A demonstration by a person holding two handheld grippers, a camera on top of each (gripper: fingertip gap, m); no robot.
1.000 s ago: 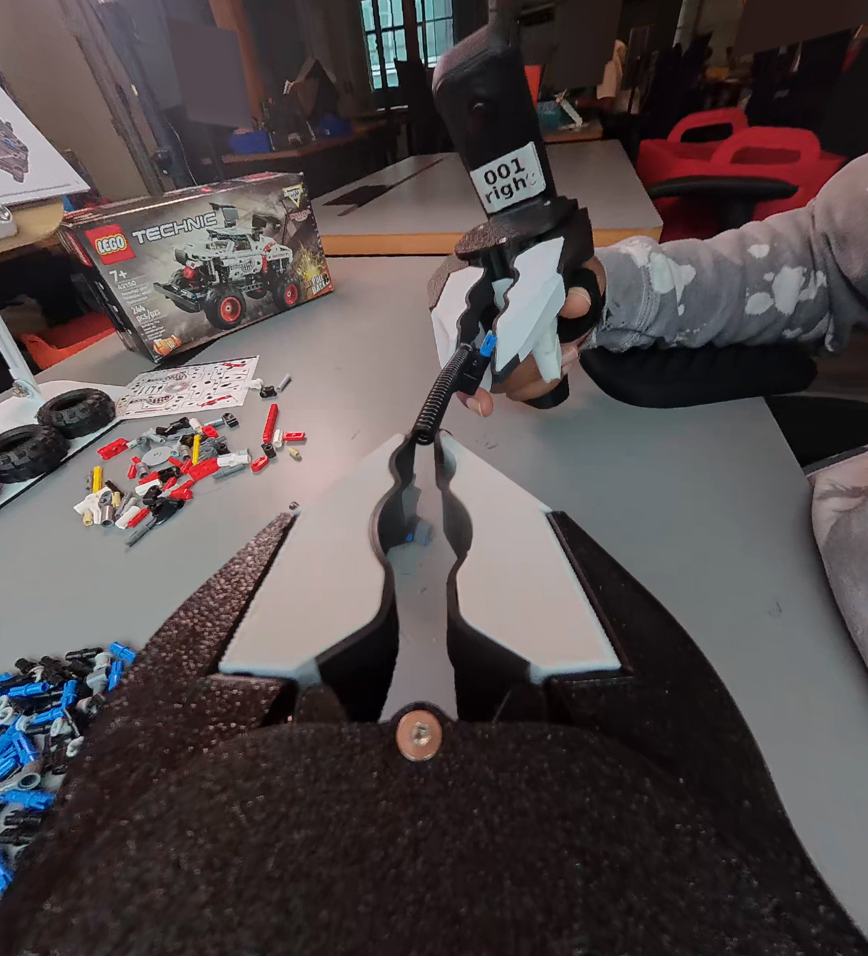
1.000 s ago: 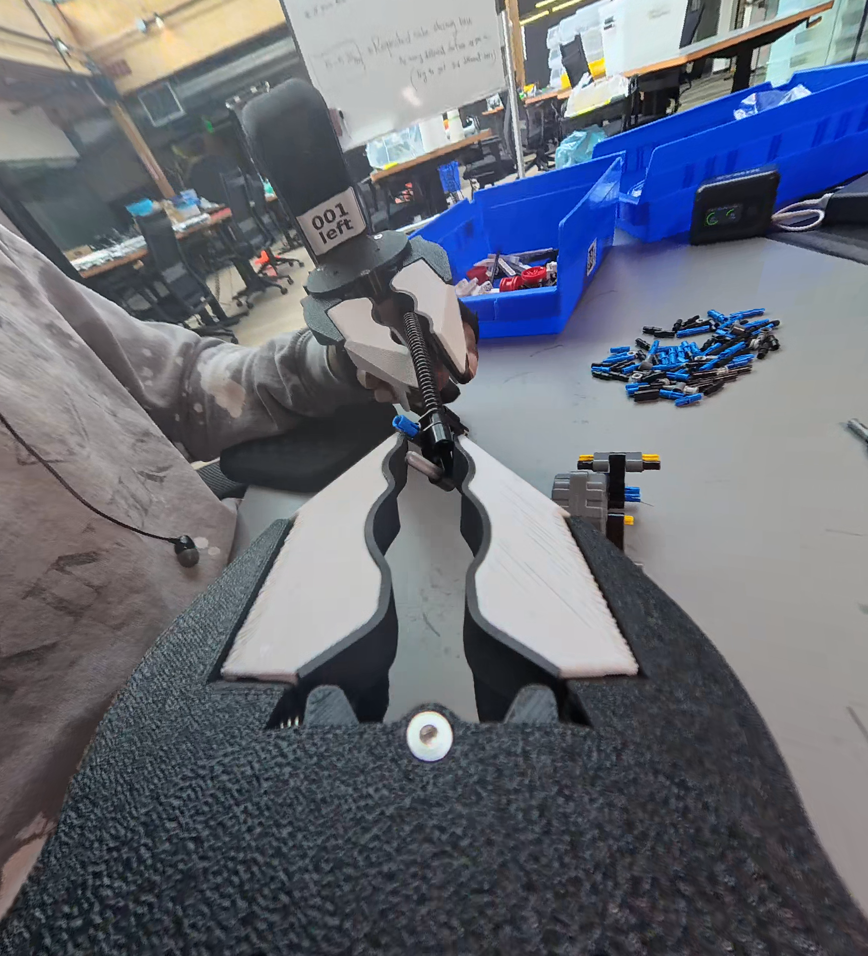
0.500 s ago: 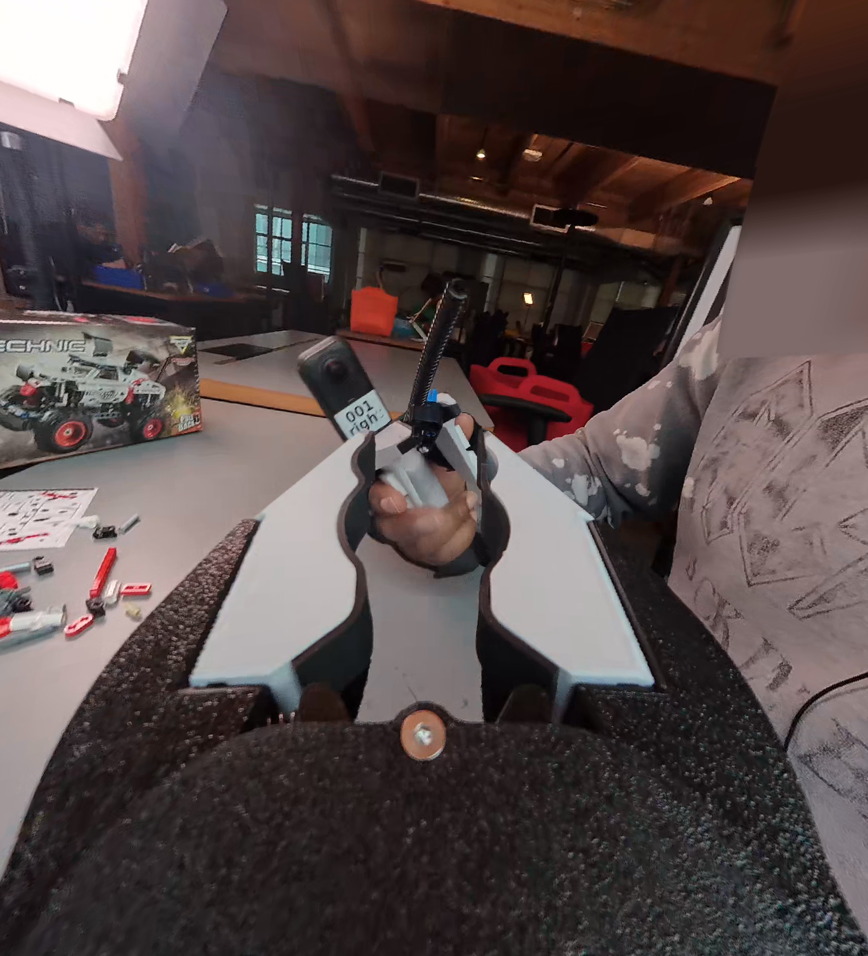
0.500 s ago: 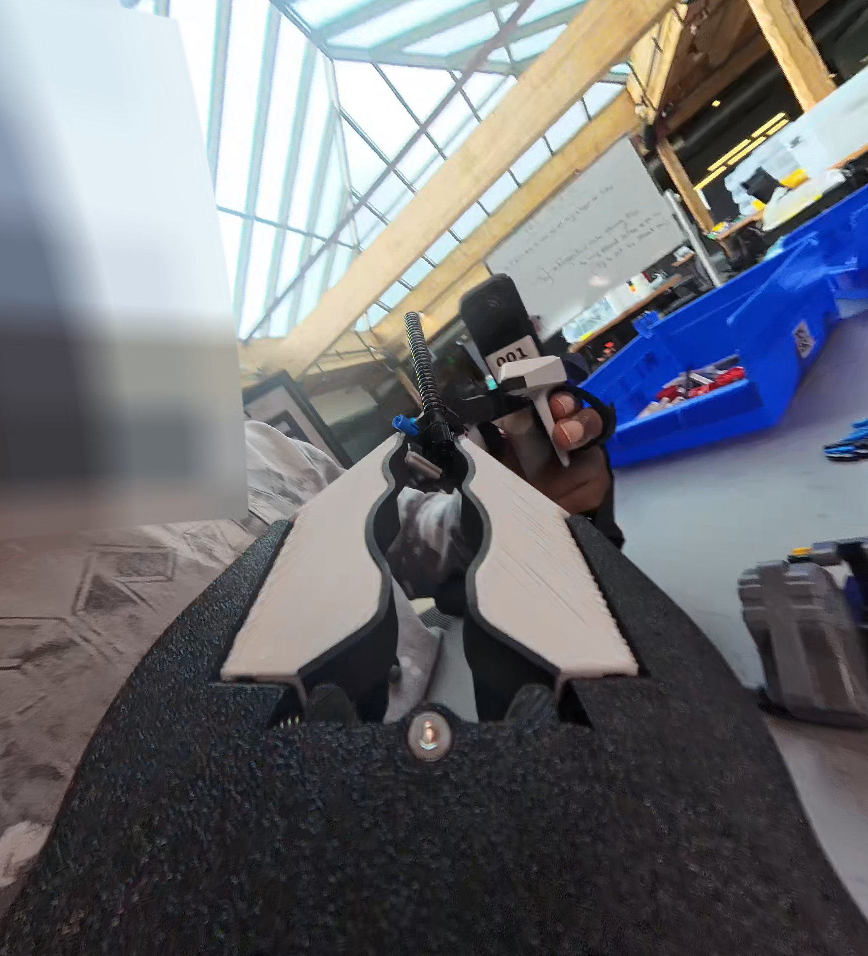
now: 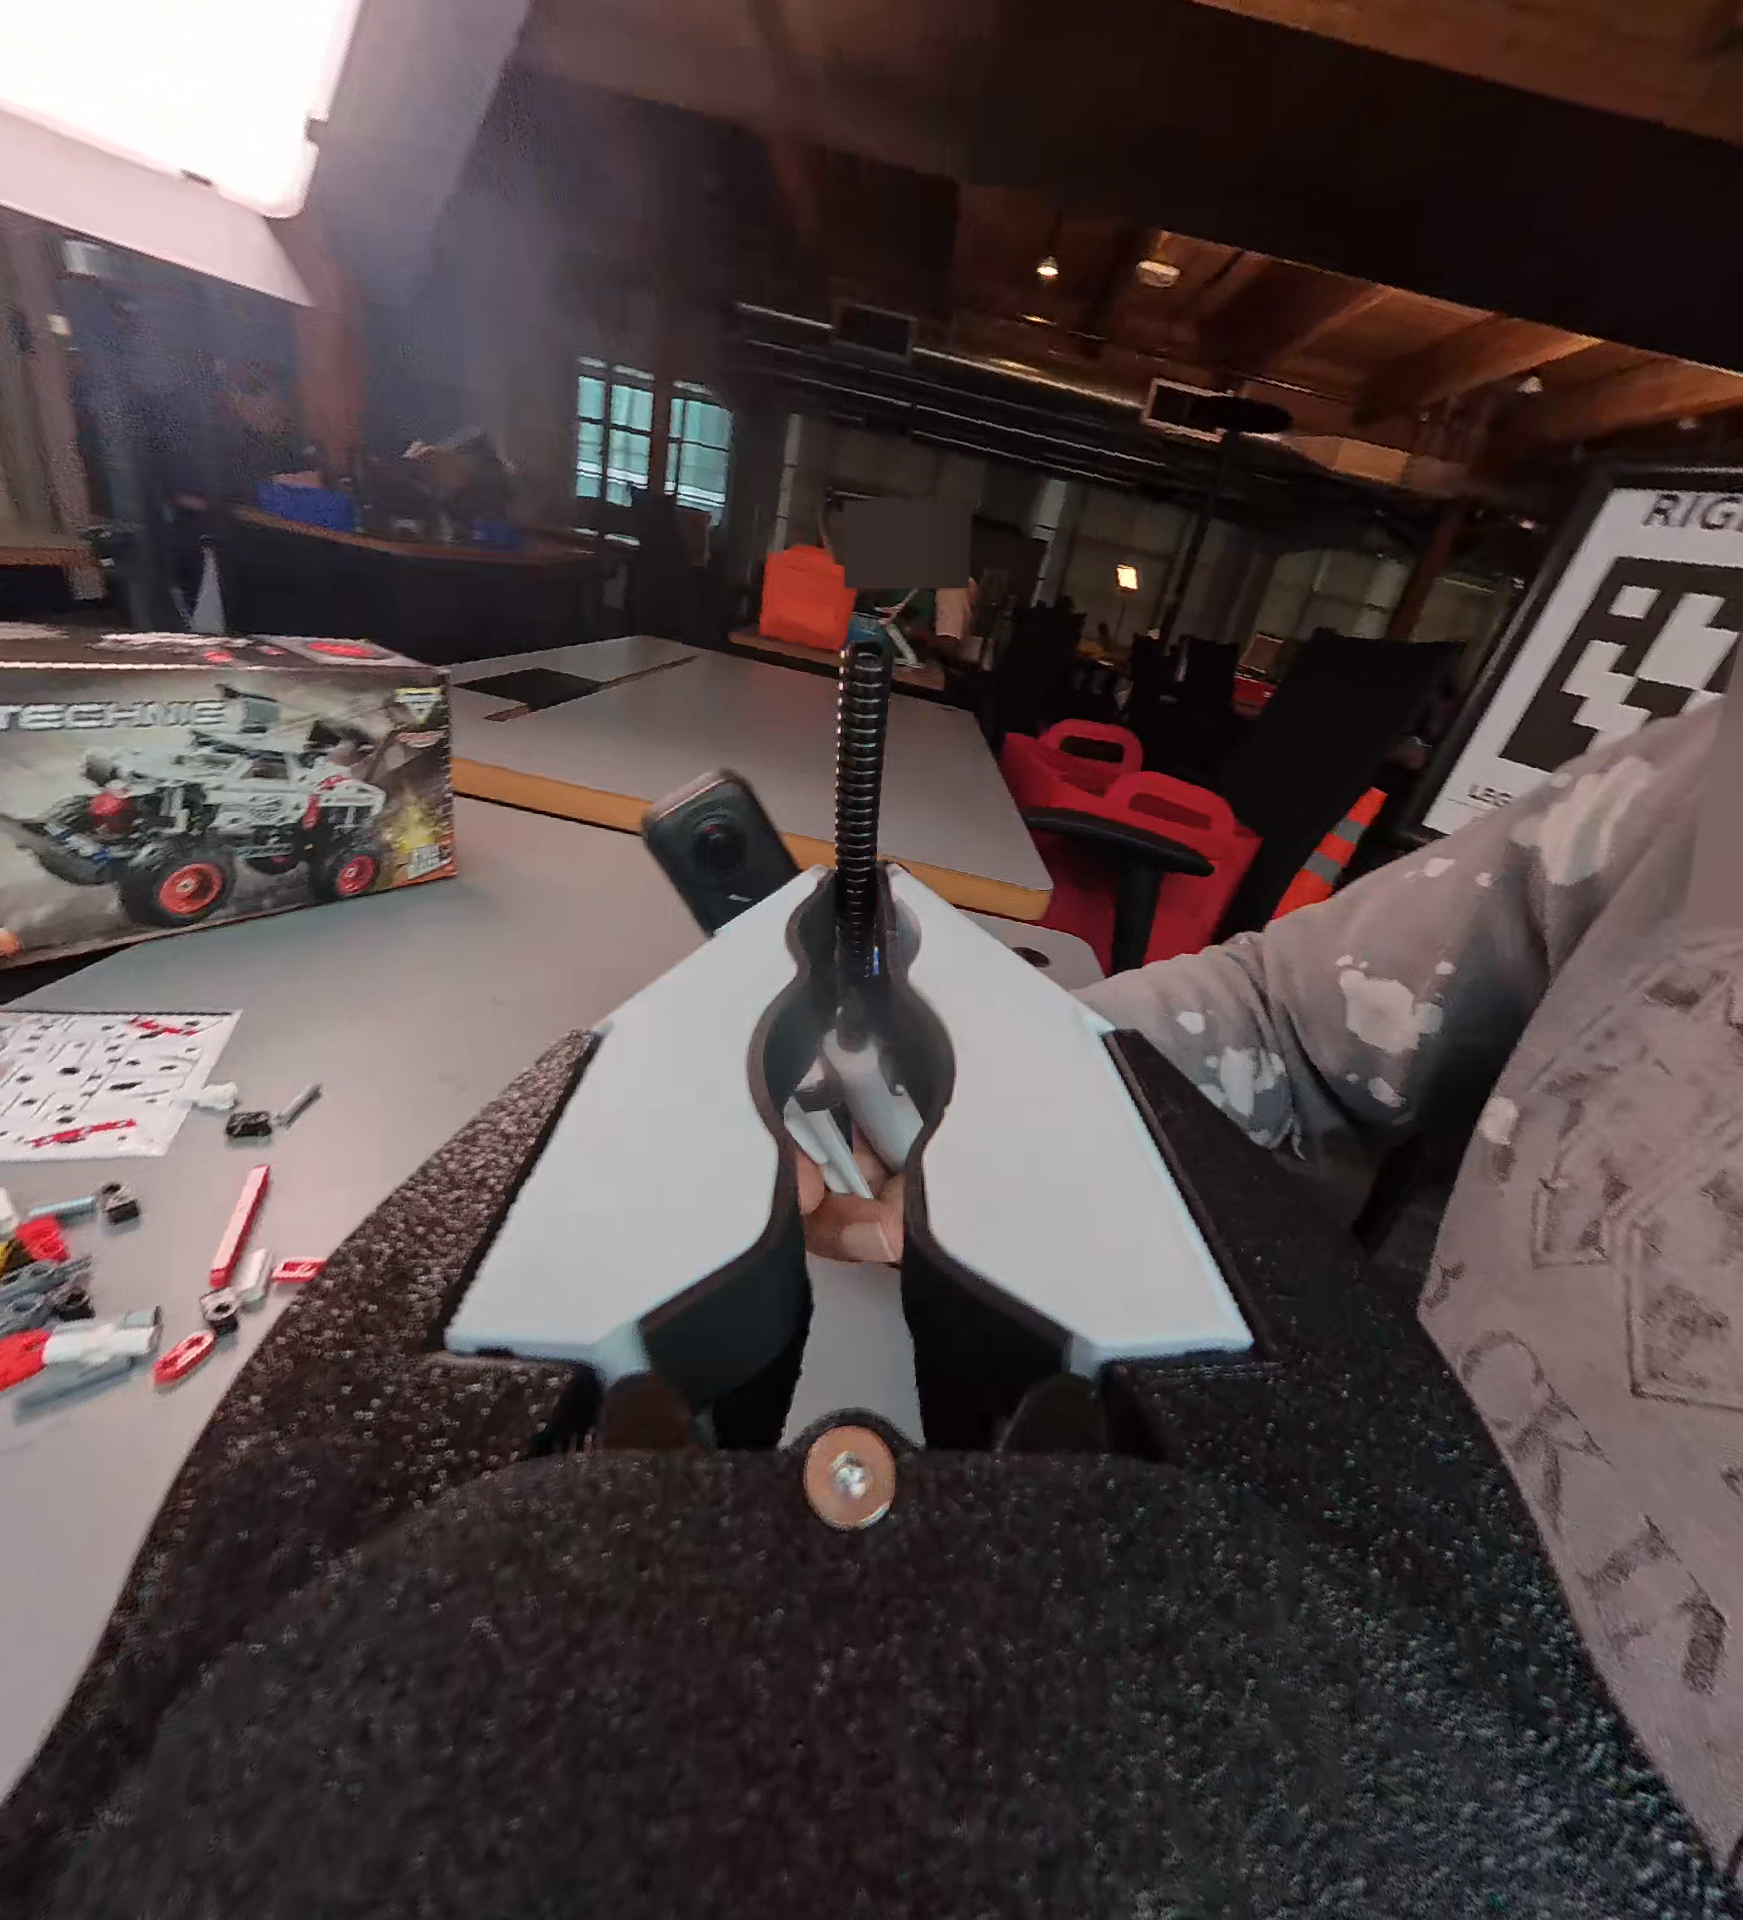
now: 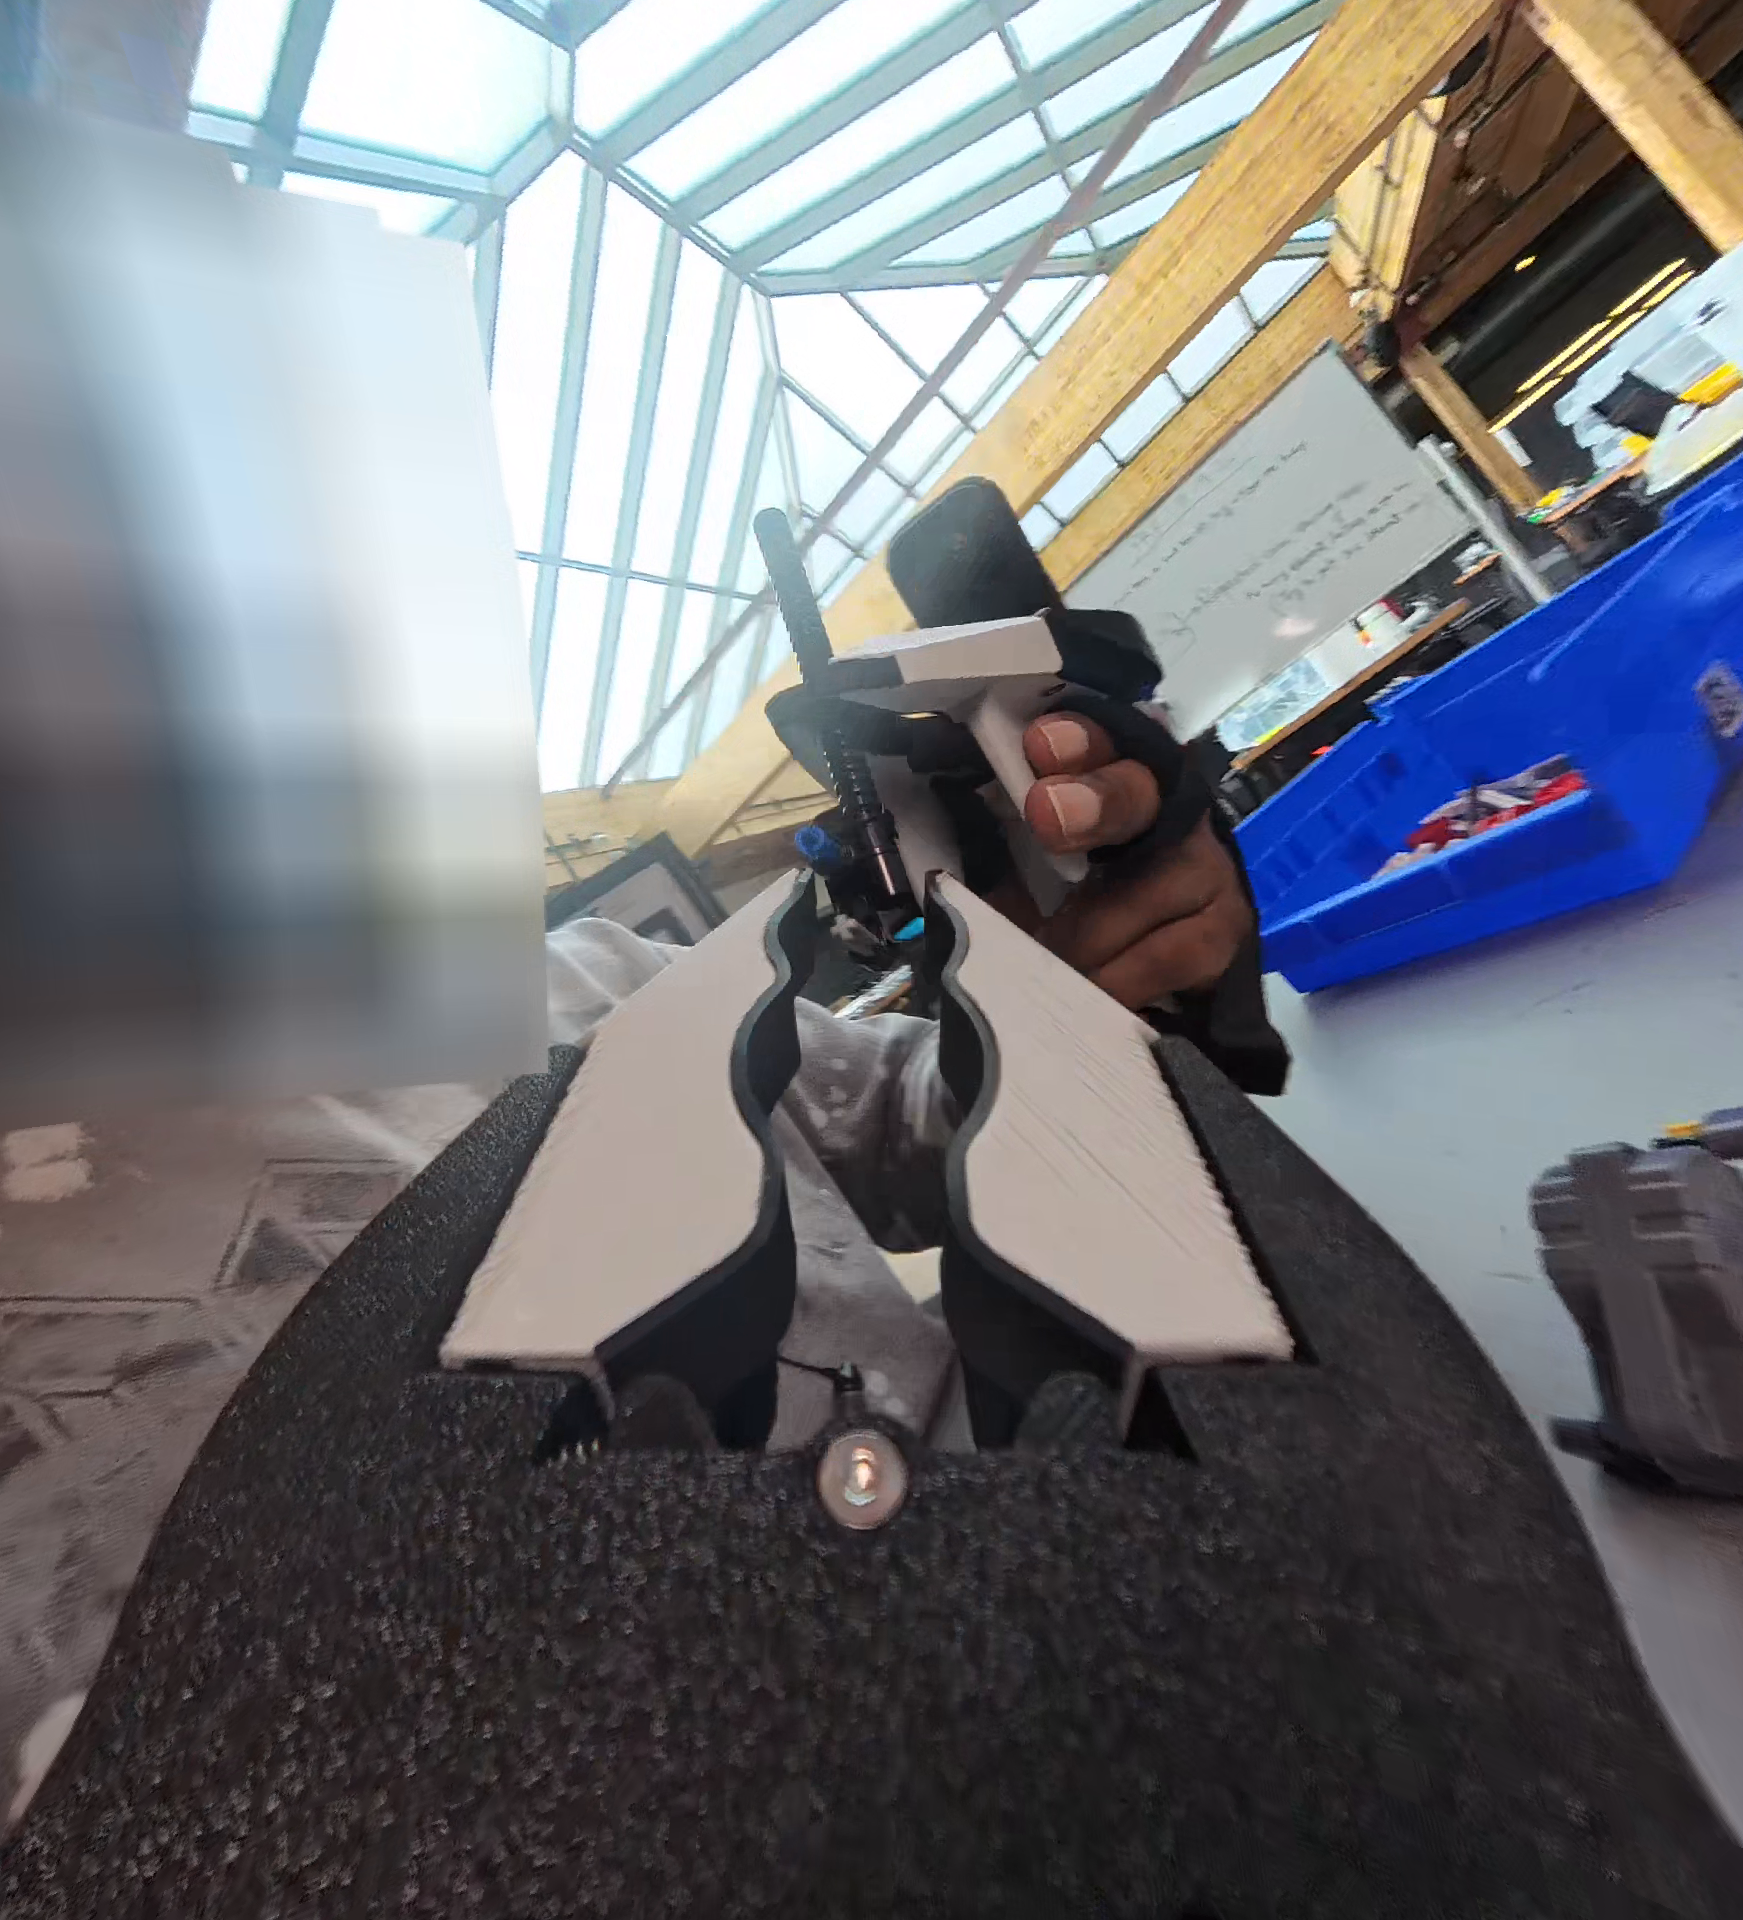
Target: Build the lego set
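A black coil-spring shock absorber (image 5: pixel 854 790) stands upright, gripped near its lower end by my left gripper (image 5: pixel 851 909), which is shut on it. In the right wrist view the same shock absorber (image 6: pixel 817 665) leans up and left, with a blue pin (image 6: pixel 813 840) at its base, held by the left gripper (image 6: pixel 841 727). My right gripper (image 6: pixel 867 885) is open, its tips spread on either side of the shock's lower end without clamping it. Through the left jaws I see the right gripper's white fingers (image 5: pixel 872 1107) and a hand.
The set's box (image 5: pixel 171 790), a sticker sheet (image 5: pixel 46 1081) and loose red, grey and yellow parts (image 5: pixel 36 1278) lie on the grey table (image 5: pixel 431 1039) to the left. A grey partial build (image 6: pixel 1677 1309) and blue bins (image 6: pixel 1573 790) are on the right. A person's grey sleeve is close. Less than 4 cm separates the two grippers' tips.
Both grippers have lifted and tilted upward with the shock absorber. The right gripper's jaws, closed on the shock's end before, have spread apart. The left still holds it.
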